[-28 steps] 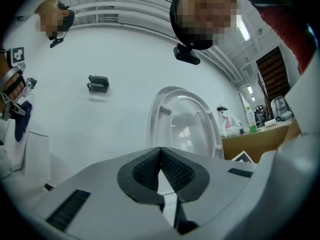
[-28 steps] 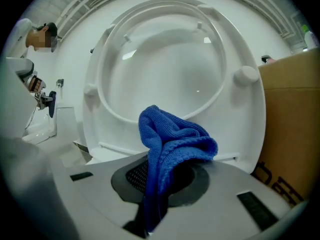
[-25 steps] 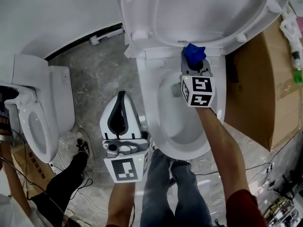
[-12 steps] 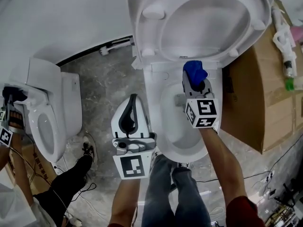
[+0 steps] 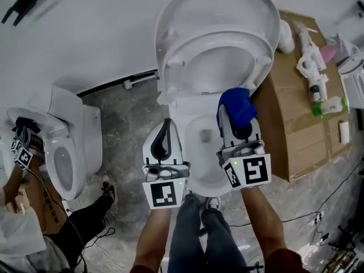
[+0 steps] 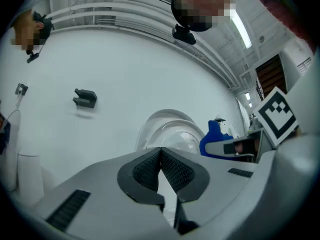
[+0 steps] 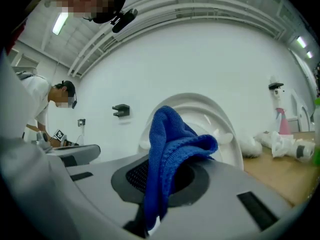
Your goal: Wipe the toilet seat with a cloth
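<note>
A white toilet stands against the wall with its seat [image 5: 219, 58] and lid [image 5: 216, 7] raised upright above the open bowl [image 5: 196, 118]. My right gripper [image 5: 232, 114] is shut on a bunched blue cloth [image 5: 238, 106], held in the air over the bowl's right side. In the right gripper view the cloth [image 7: 172, 146] bulges out between the pads, with the raised seat [image 7: 222, 126] behind it. My left gripper [image 5: 165, 124] hovers over the bowl's left rim, shut and empty; its ribbed pads [image 6: 172, 171] meet at a point. The cloth [image 6: 214, 136] shows at its right.
A second toilet [image 5: 71, 152] stands at the left, where another person [image 5: 17, 232] bends over it with a marked gripper [image 5: 23, 152]. A cardboard box [image 5: 293, 127] flanks the toilet's right, with spray bottles [image 5: 310, 64] on it. A black bracket [image 5: 23, 1] hangs on the wall.
Both grippers have risen toward the head camera. The right one lifted the blue cloth away from the back of the bowl rim; the view now takes in the whole raised lid.
</note>
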Demonstrator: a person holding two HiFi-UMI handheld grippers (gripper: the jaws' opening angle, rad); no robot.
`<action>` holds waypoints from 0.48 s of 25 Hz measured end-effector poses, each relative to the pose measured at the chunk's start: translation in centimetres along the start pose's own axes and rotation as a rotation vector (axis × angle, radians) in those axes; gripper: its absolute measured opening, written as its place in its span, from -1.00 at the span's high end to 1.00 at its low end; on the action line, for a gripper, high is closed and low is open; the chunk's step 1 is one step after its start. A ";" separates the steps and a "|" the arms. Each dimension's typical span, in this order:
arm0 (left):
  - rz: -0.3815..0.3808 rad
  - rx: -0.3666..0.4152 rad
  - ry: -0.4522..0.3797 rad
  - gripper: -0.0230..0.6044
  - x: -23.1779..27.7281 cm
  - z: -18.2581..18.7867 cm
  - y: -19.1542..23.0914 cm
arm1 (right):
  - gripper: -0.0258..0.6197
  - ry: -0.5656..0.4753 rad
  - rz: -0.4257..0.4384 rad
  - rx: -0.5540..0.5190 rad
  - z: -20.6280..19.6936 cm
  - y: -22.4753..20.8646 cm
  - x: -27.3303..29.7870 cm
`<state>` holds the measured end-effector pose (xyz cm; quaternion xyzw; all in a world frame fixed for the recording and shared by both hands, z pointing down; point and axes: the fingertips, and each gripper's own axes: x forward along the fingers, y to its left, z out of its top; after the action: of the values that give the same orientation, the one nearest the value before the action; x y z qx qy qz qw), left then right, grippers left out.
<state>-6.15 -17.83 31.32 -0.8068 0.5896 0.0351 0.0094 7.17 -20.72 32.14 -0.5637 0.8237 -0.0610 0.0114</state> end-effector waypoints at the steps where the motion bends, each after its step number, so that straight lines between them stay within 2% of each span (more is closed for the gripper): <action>1: -0.016 0.008 0.008 0.87 0.3 0.8 -0.5 | 0.75 -0.009 0.000 -0.005 1.6 0.1 -0.5; 4: -0.051 0.035 0.022 0.87 0.9 3.0 -1.6 | 0.75 -0.027 -0.003 -0.012 4.9 0.3 -1.6; 9: -0.089 0.076 0.027 0.88 1.5 5.9 -2.8 | 0.75 -0.042 -0.023 -0.012 8.1 -0.1 -2.6; 12: -0.114 0.145 0.060 0.87 2.4 7.4 -3.2 | 0.75 -0.046 -0.033 -0.008 9.9 -0.4 -3.4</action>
<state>-2.74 -18.68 23.65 -0.8370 0.5437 -0.0325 0.0523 9.62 -18.51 22.20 -0.5785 0.8140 -0.0447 0.0269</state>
